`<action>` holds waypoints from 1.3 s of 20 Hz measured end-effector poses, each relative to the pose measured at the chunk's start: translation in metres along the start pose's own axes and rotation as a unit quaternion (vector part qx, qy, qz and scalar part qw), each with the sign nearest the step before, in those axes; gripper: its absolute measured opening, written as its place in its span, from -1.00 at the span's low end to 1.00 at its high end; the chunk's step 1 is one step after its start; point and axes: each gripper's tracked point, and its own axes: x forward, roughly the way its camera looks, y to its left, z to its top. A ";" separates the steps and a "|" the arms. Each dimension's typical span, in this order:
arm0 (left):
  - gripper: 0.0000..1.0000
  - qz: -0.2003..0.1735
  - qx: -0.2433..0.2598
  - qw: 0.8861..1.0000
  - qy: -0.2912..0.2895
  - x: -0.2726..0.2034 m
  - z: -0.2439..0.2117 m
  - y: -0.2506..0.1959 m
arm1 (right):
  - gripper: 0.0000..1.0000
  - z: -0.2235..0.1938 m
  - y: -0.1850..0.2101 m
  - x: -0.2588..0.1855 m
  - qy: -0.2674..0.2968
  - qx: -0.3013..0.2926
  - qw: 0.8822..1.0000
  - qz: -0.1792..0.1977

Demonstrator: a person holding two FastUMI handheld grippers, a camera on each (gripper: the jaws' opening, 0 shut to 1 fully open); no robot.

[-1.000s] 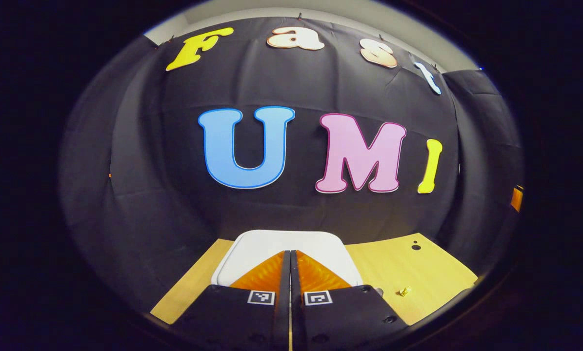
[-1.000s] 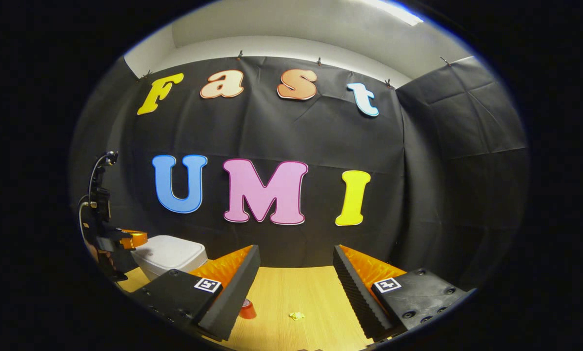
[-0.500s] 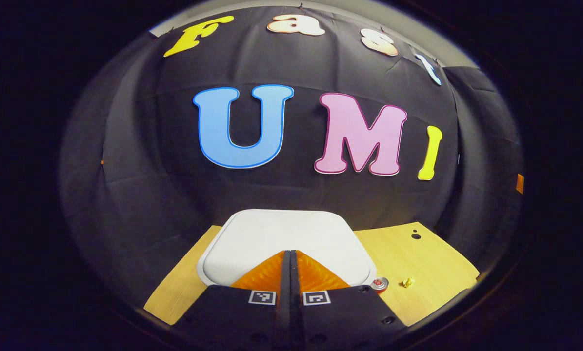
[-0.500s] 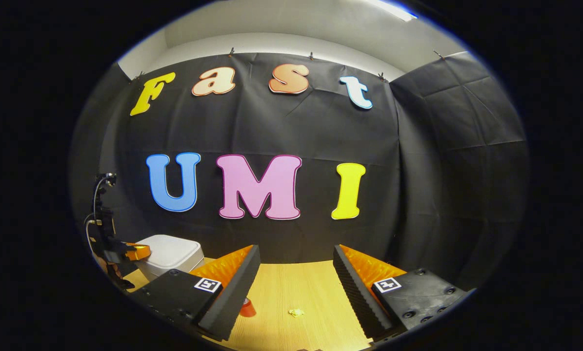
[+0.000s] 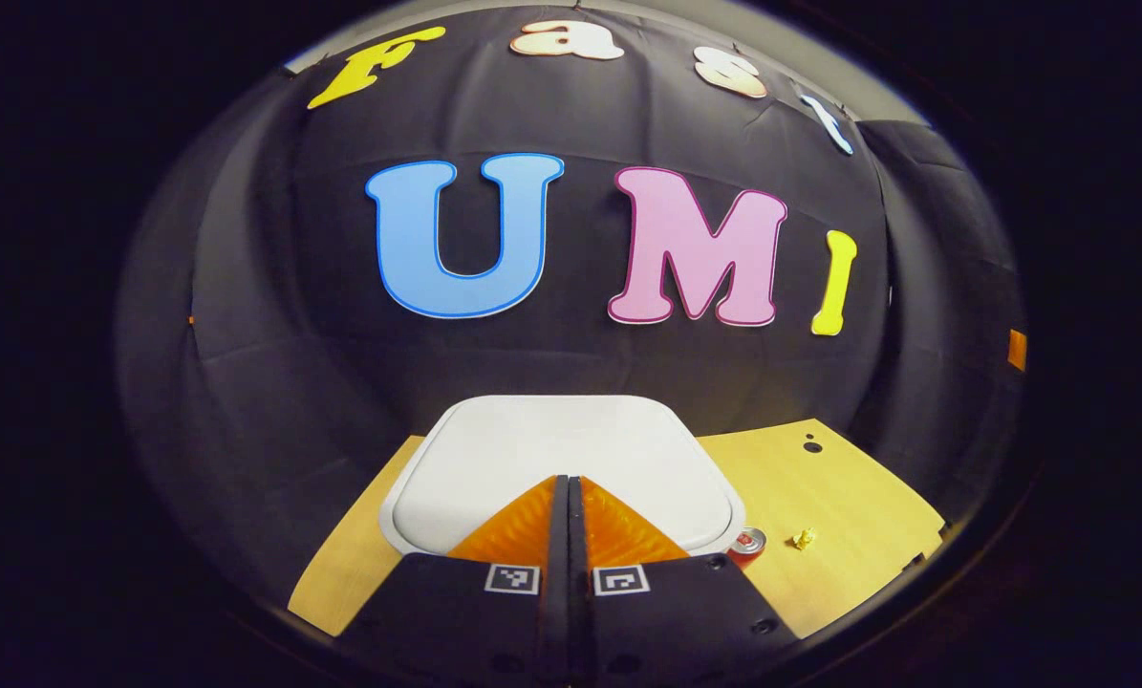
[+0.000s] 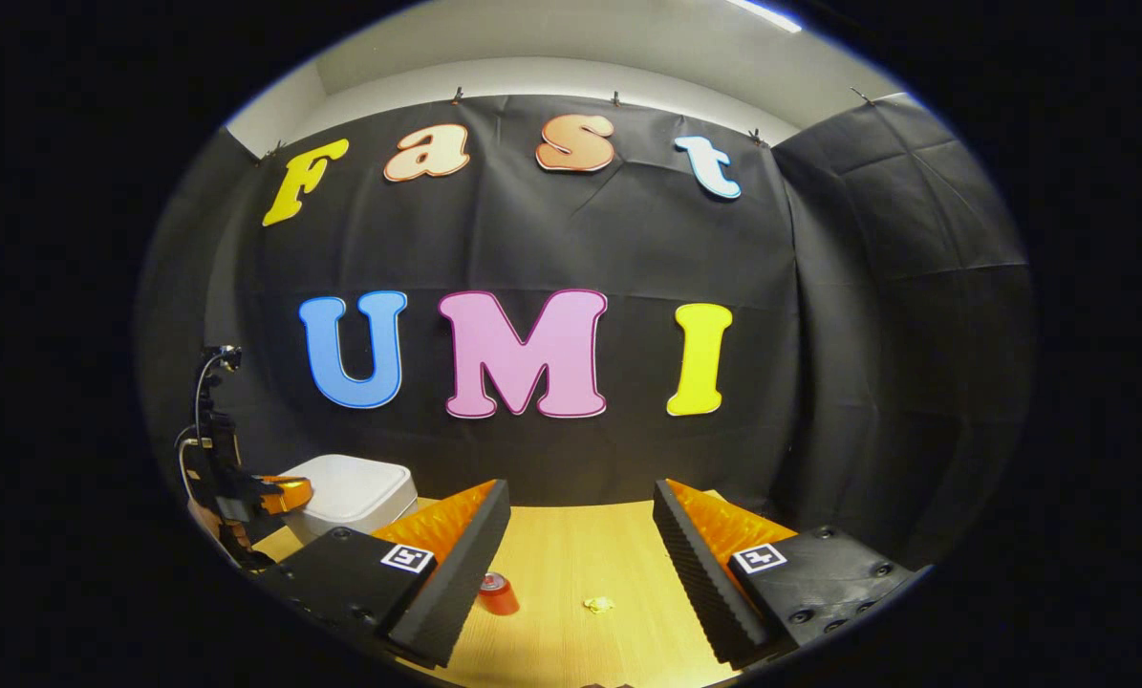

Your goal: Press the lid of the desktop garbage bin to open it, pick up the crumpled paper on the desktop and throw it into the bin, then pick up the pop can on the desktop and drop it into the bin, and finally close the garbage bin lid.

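1. Left gripper (image 5: 568,483): jaws clenched together with nothing between them, tips poised over the near edge of the garbage bin (image 5: 561,459). In the right gripper view the same tool (image 6: 279,495) sits at the bin's (image 6: 355,489) near-left side, level with the lid. Contact with the lid cannot be confirmed.

2. Bin: white, lid closed and flat, standing on the table (image 5: 848,516) against the booth's back cloth. It lies directly ahead of and under the left jaws; the lid's broad face is square to them. Judgement: a short downward press by this gripper would open it, as it is by far the nearer tool.

3. Pop can (image 6: 498,592): red, upright, on the table just right of the bin (image 5: 746,542).

4. Crumpled paper (image 6: 598,604): small yellow scrap, right of the can and near it (image 5: 803,539).

5. Right gripper (image 6: 580,535): jaws released and wide, empty, well to the right of the bin. Can and paper lie ahead, between the jaws.
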 end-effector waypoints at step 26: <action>-0.52 -0.008 -0.025 0.981 -0.192 -0.146 0.132 -0.077 | 0.92 0.005 0.015 -0.014 -0.006 -0.015 0.999 0.044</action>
